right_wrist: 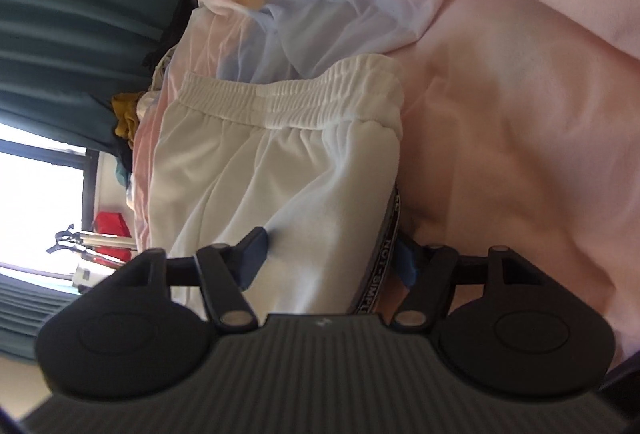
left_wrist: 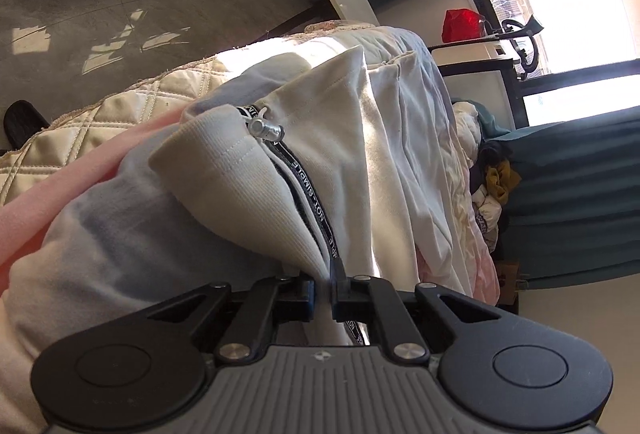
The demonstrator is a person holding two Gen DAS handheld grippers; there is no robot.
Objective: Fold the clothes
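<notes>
Clamped between the pads of the left gripper [left_wrist: 325, 294] is the side seam of a pair of white cotton jogger trousers [left_wrist: 352, 138], right where the black woven stripe with white lettering [left_wrist: 310, 190] runs into the jaws; those jaws are fully closed on the cloth. At the right gripper [right_wrist: 328, 250] the jaws stand apart, straddling the same garment's edge and stripe, and I cannot see the pads pressing on it.

Folding looks barely under way, as I judge it: the trousers seem laid leg on leg and gathered lengthwise, with the crosswise folds still to make.

Their long axis runs away from both cameras. In the right wrist view the ruched elastic waistband [right_wrist: 288, 102] lies at the far end, crosswise; in the left wrist view a silvery cord stopper [left_wrist: 266, 128] sits by the stripe.

They lie on a pale pink bed sheet [right_wrist: 520, 154], close to the bed's edge, where a cream quilted cover [left_wrist: 120, 122] overhangs above the grey floor [left_wrist: 100, 14].
</notes>
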